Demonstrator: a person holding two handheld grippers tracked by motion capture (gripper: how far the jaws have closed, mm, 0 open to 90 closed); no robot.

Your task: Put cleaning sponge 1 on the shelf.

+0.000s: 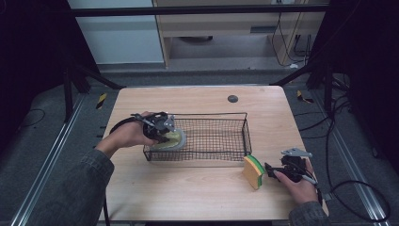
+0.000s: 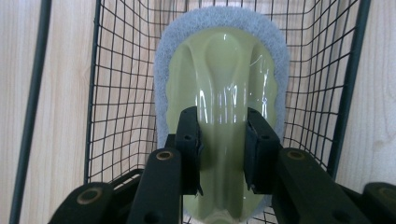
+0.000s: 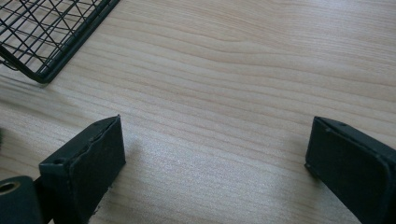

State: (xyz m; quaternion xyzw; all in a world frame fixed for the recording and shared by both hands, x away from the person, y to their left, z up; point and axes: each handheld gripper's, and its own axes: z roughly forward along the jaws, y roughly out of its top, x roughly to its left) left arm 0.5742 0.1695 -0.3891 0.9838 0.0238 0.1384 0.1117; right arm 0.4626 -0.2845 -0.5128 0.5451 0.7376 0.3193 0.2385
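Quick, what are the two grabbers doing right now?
Left gripper: closed on the green scrubber, inside the wire basket.
Right gripper: open, holding nothing, over the table.

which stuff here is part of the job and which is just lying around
In the job: pale green plastic scrubber with grey pad, clamped by the left gripper; black wire basket under it.

Lying about: yellow and green sponge near the open right gripper; small dark round disc.

a pale wooden desk [image 1: 197,188] stands on grey carpet [image 1: 37,141], with a small dark round cap [image 1: 233,98] near its far edge. beyond it sit a white panel [image 1: 120,37] and a light wooden cabinet [image 1: 226,23]. black cables [image 1: 339,122] trail off the right edge; both sides are dark.
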